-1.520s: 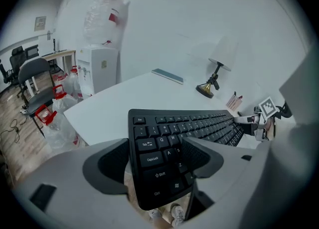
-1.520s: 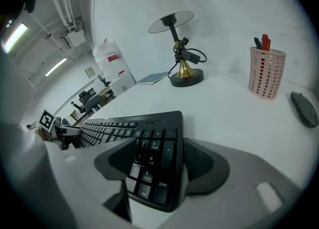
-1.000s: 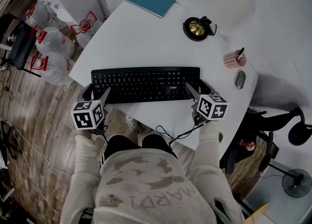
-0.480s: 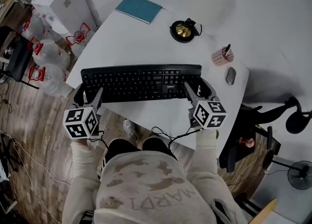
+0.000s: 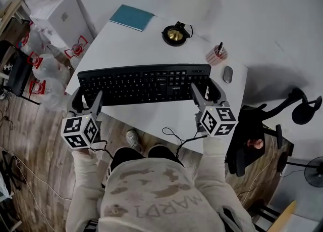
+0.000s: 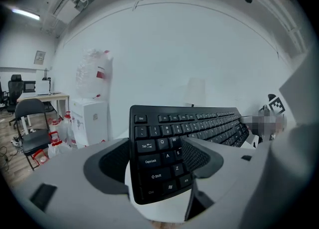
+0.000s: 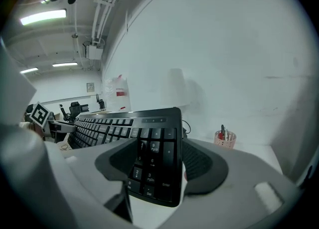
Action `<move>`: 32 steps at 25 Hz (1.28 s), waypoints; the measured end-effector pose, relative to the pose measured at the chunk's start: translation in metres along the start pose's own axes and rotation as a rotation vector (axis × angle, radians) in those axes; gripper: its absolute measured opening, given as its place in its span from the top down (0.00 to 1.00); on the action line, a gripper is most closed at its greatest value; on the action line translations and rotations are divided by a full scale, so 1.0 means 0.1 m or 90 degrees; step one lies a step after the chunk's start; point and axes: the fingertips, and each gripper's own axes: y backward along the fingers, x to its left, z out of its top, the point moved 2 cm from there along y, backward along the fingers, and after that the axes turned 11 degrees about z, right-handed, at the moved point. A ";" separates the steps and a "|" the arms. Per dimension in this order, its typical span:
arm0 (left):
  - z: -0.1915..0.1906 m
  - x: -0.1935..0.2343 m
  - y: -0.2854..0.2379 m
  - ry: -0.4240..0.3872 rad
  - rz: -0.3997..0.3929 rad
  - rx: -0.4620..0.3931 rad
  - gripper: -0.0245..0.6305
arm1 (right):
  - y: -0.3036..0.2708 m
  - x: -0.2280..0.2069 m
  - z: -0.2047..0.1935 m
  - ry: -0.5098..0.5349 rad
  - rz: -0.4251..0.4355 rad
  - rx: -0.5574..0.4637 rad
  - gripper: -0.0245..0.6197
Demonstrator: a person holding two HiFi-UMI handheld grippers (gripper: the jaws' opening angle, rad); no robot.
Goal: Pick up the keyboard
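Keyboard (image 5: 144,82) matt black plastic; table (image 5: 144,41) smooth white; claw pads (image 6: 113,162) seemingly ribbed rubber; floor (image 5: 30,140) wood-grain.

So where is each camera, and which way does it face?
Head view: on the head, steeply down at the desk; torso, sleeves, both grippers show.
Left gripper view: on the left gripper, along the keyboard from its Esc end; own jaws show.
Right gripper view: on the right gripper, from the numpad end; own jaws.
Shared: keyboard.

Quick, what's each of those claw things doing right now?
Left gripper: shut on the left end of the black plastic keyboard.
Right gripper: shut on its right end.
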 end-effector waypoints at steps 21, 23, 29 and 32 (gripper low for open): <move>0.84 -0.70 0.45 -0.045 -0.047 -0.136 0.46 | 1.00 -0.14 0.68 0.044 -0.061 -0.124 0.51; 0.90 -0.81 0.47 -0.051 -0.054 -0.144 0.46 | 1.10 -0.20 0.72 0.045 -0.069 -0.134 0.51; 1.08 -1.03 0.54 -0.061 -0.075 -0.171 0.46 | 1.37 -0.26 0.84 0.052 -0.094 -0.162 0.51; 1.15 -1.05 0.55 -0.065 -0.087 -0.182 0.46 | 1.45 -0.22 0.89 0.057 -0.108 -0.174 0.51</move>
